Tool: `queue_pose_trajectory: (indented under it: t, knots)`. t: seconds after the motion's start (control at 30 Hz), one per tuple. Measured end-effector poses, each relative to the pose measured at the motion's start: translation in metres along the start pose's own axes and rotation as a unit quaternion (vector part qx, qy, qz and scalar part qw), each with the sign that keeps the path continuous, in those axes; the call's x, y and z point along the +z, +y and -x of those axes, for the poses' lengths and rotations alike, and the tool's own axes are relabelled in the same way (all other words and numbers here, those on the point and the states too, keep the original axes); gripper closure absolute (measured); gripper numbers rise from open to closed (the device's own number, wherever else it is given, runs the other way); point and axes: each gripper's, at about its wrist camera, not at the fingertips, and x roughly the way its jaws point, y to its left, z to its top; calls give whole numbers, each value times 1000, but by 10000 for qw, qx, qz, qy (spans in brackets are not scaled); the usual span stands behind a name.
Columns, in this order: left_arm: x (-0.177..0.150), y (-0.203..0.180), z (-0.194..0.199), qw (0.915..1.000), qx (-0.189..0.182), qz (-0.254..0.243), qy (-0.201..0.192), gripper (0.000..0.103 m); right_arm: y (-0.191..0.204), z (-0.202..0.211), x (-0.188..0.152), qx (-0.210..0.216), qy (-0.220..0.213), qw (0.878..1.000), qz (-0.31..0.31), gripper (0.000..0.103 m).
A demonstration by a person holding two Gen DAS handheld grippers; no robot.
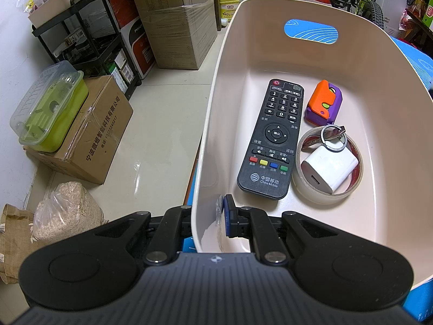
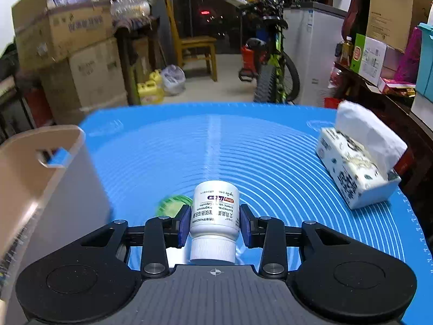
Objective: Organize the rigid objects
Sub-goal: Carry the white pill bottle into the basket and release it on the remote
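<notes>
My left gripper is shut on the near rim of the beige bin, one finger outside and one inside. In the bin lie a black remote, an orange and purple toy, a tape roll, a white charger and a key ring. My right gripper is shut on a white pill bottle, cap toward the camera, held above the blue mat. A green object lies blurred behind the left finger. The bin also shows at the left.
A tissue pack sits on the mat at the right. Off the table to the left are cardboard boxes, a green lidded container, a black shelf and a bag of grain. A bicycle and chair stand beyond.
</notes>
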Motion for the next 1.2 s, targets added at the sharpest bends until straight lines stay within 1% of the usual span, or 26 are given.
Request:
queue_pose_trajectory:
  t: [0.13, 0.37, 0.57, 0.63, 0.73, 0.87, 0.93, 1.0, 1.1, 1.2]
  knots:
    - [0, 0, 0, 10000, 0, -1, -2, 89, 15, 18, 9, 245, -208, 9994, -104, 59]
    - [-1, 1, 1, 10000, 2, 1, -1, 89, 51, 54, 31, 822, -591, 9949, 23, 59]
    - [-1, 1, 1, 10000, 3, -2, 0, 89, 86, 68, 46, 1204, -689, 9898, 313, 59]
    - [-1, 1, 1, 10000, 5, -3, -2, 89, 100, 67, 46, 1306, -618, 9883, 484, 59]
    - [-1, 2, 1, 10000, 9, -6, 0, 89, 125, 61, 42, 1402, -391, 9845, 977, 59]
    - [-2, 2, 3, 10000, 13, 4, 7, 89, 156, 55, 32, 1481, -177, 9759, 1590, 59]
    - [-2, 3, 3, 10000, 11, 5, 6, 89, 170, 50, 29, 1523, -51, 9723, 1774, 59]
    - [-2, 3, 3, 10000, 13, 2, 6, 89, 182, 43, 26, 1580, 136, 9704, 1823, 59]
    - [-2, 3, 4, 10000, 9, 3, 5, 89, 192, 34, 22, 1734, 501, 9684, 1722, 59]
    - [-2, 2, 3, 10000, 13, 1, 6, 89, 201, 29, 13, 1685, 633, 9662, 1846, 59]
